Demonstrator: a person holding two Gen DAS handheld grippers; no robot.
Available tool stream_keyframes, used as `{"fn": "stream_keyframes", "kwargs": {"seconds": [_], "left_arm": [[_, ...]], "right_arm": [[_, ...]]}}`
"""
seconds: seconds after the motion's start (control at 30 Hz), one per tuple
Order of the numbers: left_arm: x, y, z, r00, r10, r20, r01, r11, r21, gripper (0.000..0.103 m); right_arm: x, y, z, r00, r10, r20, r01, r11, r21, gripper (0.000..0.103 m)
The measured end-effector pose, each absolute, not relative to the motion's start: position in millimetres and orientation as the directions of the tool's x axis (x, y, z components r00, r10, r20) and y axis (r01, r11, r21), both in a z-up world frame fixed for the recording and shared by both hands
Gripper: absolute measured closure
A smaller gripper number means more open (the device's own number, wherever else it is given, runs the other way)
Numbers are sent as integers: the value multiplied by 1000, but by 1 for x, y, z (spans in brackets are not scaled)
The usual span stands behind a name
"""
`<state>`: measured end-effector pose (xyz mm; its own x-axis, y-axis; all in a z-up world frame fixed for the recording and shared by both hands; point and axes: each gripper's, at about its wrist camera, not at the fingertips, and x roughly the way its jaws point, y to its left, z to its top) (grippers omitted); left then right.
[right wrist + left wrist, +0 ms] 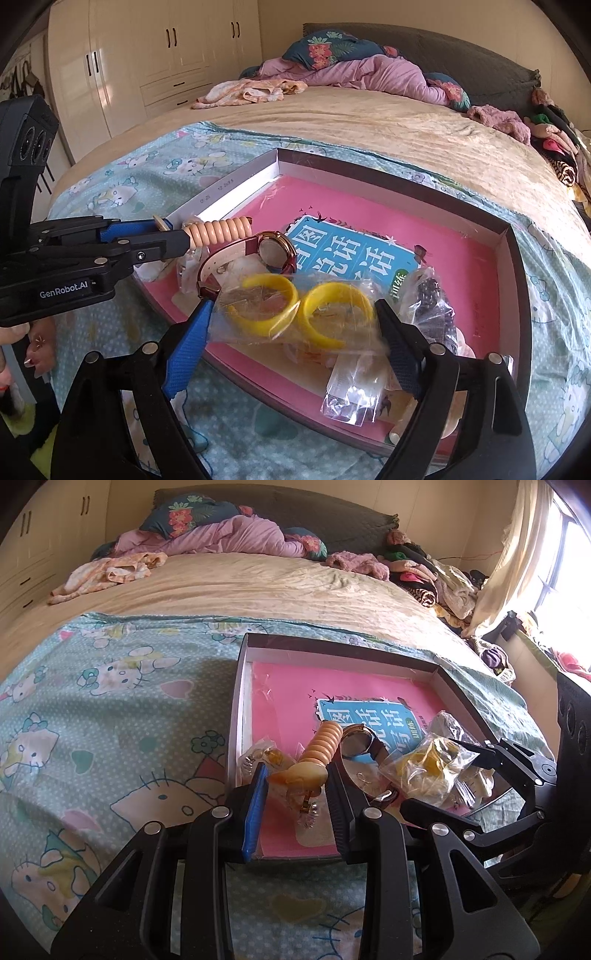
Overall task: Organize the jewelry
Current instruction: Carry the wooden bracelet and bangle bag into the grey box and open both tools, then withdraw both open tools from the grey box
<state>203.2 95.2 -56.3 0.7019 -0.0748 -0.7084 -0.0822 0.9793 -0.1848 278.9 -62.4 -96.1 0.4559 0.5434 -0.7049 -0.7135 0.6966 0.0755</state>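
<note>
A shallow dark-rimmed box (pixel 332 642) (pixel 406 177) lies on the bed with a pink book (pixel 295 686) (pixel 461 258) inside. My left gripper (pixel 297 771) (pixel 177 236) is shut on a peach coiled hair tie (pixel 321 746) (pixel 221 230) held just above the box's left part. My right gripper (pixel 295 325) (pixel 436 771) is shut on a clear bag of yellow bangles (pixel 295 314) (pixel 428 771) over the box's near side. A wristwatch (pixel 364 744) (pixel 275 253) lies between them. A bag of dark beads (pixel 428 295) sits at the right.
Small clear bags (pixel 351 387) lie in the box's near part. The box rests on a teal cartoon-print sheet (pixel 110 709) (pixel 155 173). Bedding and clothes (pixel 229 535) pile up at the head of the bed. A wardrobe (pixel 147 55) stands at the left.
</note>
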Motion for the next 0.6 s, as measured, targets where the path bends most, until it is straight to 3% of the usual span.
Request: {"fn": "stream_keyframes", "kwargs": {"seconds": [0.43, 0.6], "left_arm": [[204, 92, -57, 695, -80, -714, -70, 982, -178, 79], [203, 91, -56, 694, -78, -715, -74, 981, -178, 67]], "right_arm": [[264, -86, -88, 476, 552, -685, -682, 723, 108, 6], [258, -93, -85, 480, 551, -683, -676, 728, 112, 6]]}}
